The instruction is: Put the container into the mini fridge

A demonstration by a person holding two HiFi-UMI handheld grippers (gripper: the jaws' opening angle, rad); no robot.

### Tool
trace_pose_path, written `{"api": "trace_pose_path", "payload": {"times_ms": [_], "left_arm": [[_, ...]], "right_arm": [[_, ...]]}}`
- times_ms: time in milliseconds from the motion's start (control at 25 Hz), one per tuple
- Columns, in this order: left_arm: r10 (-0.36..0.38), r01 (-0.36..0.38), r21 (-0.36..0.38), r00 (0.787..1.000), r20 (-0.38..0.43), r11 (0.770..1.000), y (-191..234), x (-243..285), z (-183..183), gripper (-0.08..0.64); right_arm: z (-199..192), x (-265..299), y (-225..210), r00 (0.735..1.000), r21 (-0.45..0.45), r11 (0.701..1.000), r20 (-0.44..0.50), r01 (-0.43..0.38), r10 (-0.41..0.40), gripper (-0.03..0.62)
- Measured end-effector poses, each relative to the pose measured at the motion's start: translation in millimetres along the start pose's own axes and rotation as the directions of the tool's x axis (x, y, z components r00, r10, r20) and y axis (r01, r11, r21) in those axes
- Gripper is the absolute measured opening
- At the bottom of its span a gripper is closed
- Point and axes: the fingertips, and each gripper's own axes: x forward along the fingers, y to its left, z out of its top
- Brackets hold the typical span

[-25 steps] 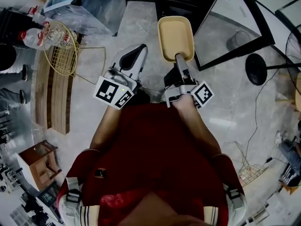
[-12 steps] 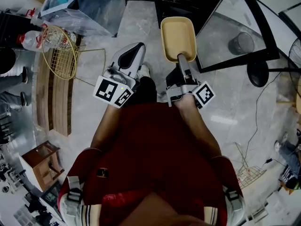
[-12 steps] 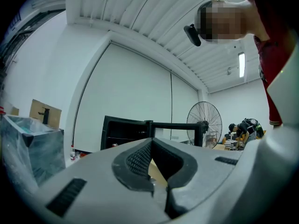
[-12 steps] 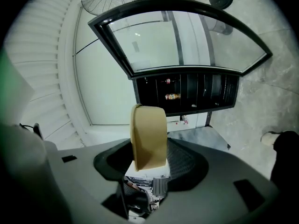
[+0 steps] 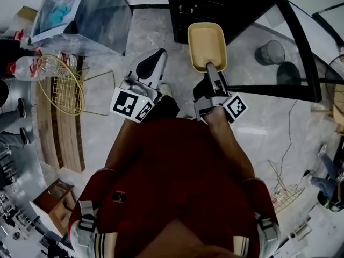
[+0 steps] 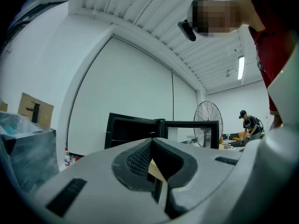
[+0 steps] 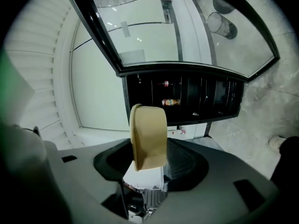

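Note:
A tan oblong container [image 5: 207, 46] hangs out in front of my right gripper [image 5: 213, 67], whose jaws are shut on its near rim. In the right gripper view the container [image 7: 148, 136] stands edge-on before the black mini fridge [image 7: 187, 99]. The fridge [image 5: 215, 4] stands open just beyond the container, its glass door [image 5: 269, 63] swung out to the right. A small bottle [image 7: 170, 102] lies on a shelf inside. My left gripper [image 5: 150, 64] is held left of the container, shut with nothing in it; its closed jaws [image 6: 156, 164] fill the left gripper view.
A clear plastic bin [image 5: 80, 15] stands left of the fridge. A wire basket [image 5: 56, 82], bottles [image 5: 24, 66] and wooden planks [image 5: 59, 133] lie along the left. A fan base [image 5: 290, 71] and a cup [image 5: 270, 51] show through the door glass. A cable runs across the floor at right.
The person has moved forward: the fridge's dark front now fills more of the top of the head view and the held container sits closer to it. Both grippers keep their states.

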Motion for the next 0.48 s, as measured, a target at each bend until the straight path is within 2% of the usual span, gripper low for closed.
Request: {"api": "trace_pose_path", "payload": {"times_ms": [480], "left_arm": [[-0.099,0.099,0.007,0.995,-0.017,0.995,117,50,-7,0.007]], "right_arm": [[-2,111,-36,0.996,-0.059,0.997,0.082,0.042,-0.037,0.207]]}}
